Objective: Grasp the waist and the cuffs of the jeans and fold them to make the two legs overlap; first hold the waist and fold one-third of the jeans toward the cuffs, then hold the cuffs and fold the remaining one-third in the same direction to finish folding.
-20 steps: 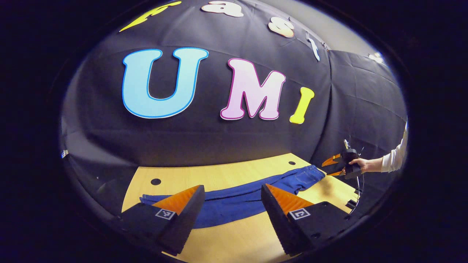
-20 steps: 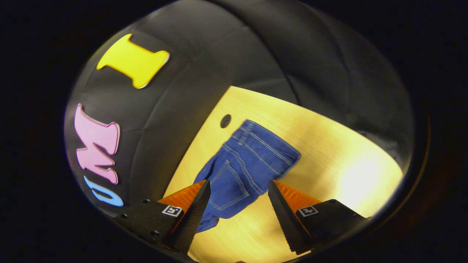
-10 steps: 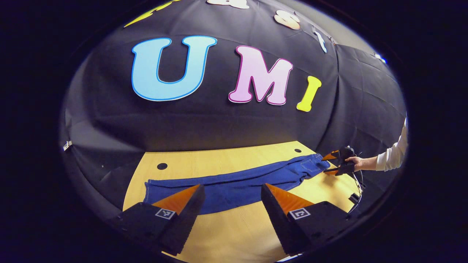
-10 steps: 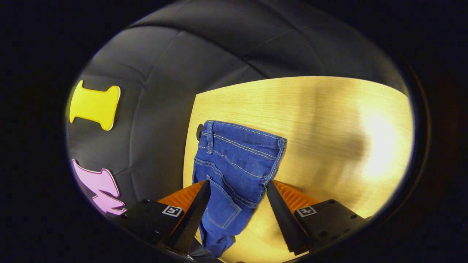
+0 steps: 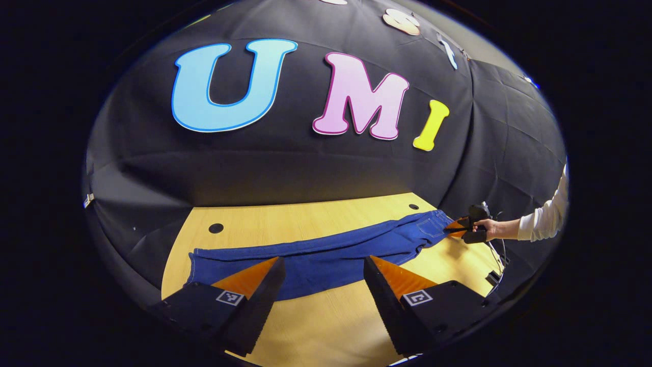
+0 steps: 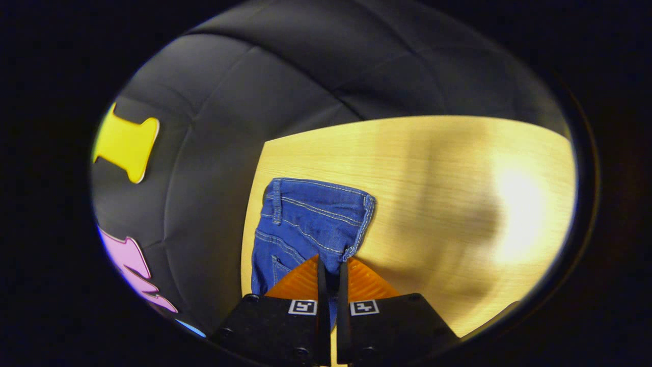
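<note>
Blue jeans [image 5: 326, 252] lie stretched across the wooden table [image 5: 331, 326], cuffs at the left end [image 5: 196, 265], waist at the far right. My left gripper [image 5: 323, 265] hovers open above the near edge of the legs, with nothing between its fingers. In the right gripper view the waist [image 6: 310, 219] with its belt loops lies flat, and my right gripper [image 6: 330, 267] is shut on the waist's near edge, denim pinched between both fingers. The left gripper view shows that right gripper [image 5: 461, 229], held by a hand in a white sleeve, at the waist end.
Round holes [image 5: 216, 228] sit in the tabletop near the back edge. The black cloth wall stands close behind the table. Bare wood [image 6: 458, 204] stretches to the right of the waist. A cable [image 5: 496, 255] hangs at the table's right end.
My right gripper moved onto the waist and went from open to shut on it. The left gripper drifted slightly, staying open, and the jeans now lie straighter.
</note>
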